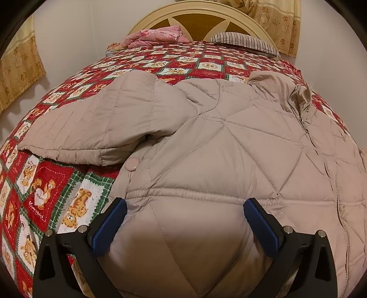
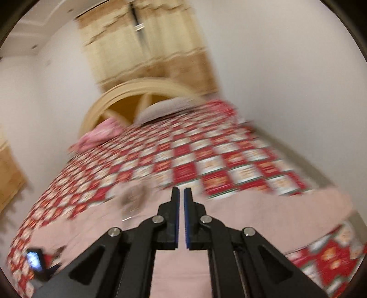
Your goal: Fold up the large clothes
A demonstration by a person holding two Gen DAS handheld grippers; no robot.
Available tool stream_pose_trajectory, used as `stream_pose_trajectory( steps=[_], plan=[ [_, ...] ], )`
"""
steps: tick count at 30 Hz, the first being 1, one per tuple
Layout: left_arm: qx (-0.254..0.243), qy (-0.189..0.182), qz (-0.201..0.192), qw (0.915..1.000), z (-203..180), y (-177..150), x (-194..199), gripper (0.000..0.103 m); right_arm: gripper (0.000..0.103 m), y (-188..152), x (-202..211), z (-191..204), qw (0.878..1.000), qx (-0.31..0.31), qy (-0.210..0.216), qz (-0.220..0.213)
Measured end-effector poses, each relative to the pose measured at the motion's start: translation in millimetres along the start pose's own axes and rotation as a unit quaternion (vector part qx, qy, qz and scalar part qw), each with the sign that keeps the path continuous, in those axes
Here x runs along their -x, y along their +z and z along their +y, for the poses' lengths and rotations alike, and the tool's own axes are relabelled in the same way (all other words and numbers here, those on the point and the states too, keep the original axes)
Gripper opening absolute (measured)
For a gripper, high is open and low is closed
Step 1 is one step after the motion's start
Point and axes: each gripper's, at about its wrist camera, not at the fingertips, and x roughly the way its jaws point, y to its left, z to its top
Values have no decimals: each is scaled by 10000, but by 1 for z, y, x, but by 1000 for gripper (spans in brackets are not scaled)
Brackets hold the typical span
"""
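Observation:
A beige quilted puffer jacket [image 1: 206, 142] lies front-up on the bed, zipped, collar toward the headboard. One sleeve [image 1: 96, 123] is spread out to the left. My left gripper [image 1: 184, 206] is open, its blue pads straddling the jacket's lower body just above the fabric. In the blurred right wrist view the jacket [image 2: 240, 217] lies below my right gripper [image 2: 181, 190], which is shut with nothing between its pads and held above the jacket.
The bed has a red, white and green teddy-bear quilt [image 1: 45, 188]. A pink folded blanket [image 1: 156, 36] and a striped pillow [image 1: 245, 41] lie by the cream headboard [image 1: 199, 13]. Curtains hang on the walls. The left gripper [image 2: 36, 263] shows at lower left.

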Motion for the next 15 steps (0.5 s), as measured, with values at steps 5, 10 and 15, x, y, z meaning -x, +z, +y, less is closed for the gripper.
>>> stream_pose_trajectory(
  steps=[5,10,15],
  plan=[
    [17,-29,-14,10000,1,0,0,102,6,-44,-56,76,9949,473,646,618],
    [28,-49,-19,10000,2,-1,1,102,10,-77,-86,116,9846,535,1224,1130],
    [27,-44,-19,10000,2,0,1,102,78,-79,-70,121,9833,602,1262,1165]
  ],
)
